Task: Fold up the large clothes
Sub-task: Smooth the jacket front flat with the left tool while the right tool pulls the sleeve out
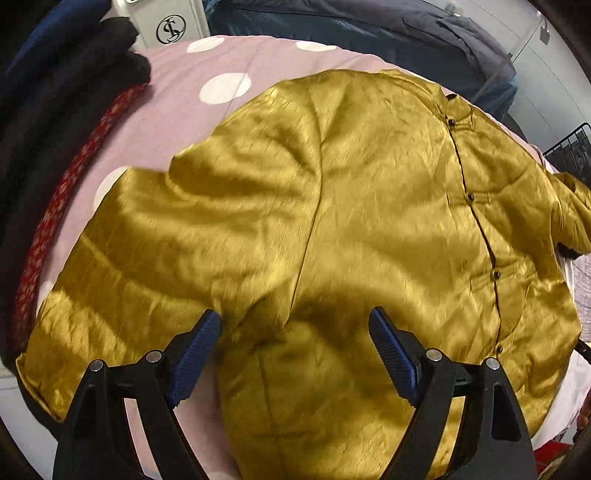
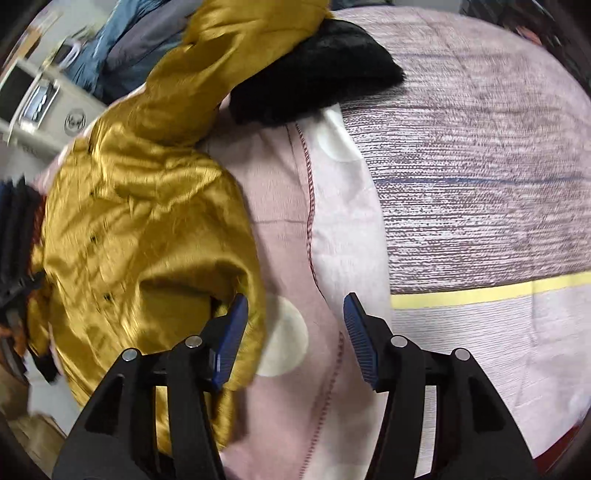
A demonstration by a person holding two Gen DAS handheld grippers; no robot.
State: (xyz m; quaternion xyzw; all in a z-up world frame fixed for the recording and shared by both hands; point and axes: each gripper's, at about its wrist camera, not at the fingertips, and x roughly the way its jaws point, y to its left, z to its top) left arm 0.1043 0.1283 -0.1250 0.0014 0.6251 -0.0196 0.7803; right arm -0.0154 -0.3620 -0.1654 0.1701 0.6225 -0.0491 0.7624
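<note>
A shiny gold satin jacket (image 1: 332,206) with dark knot buttons lies spread on a pink sheet with white dots (image 1: 192,96). One sleeve lies folded across its front. My left gripper (image 1: 295,325) is open and empty, just above the jacket's lower part. In the right wrist view the jacket (image 2: 140,229) lies at the left, its other sleeve (image 2: 229,48) stretching away toward the top. My right gripper (image 2: 295,310) is open and empty over the pink sheet (image 2: 280,229), its left finger (image 2: 231,336) at the jacket's hem.
A stack of dark folded clothes with a red patterned piece (image 1: 62,173) lies left of the jacket. A black furry item (image 2: 314,70) lies by the far sleeve. A striped grey and yellow bedcover (image 2: 480,184) lies at the right. Blue garments (image 1: 369,33) lie beyond.
</note>
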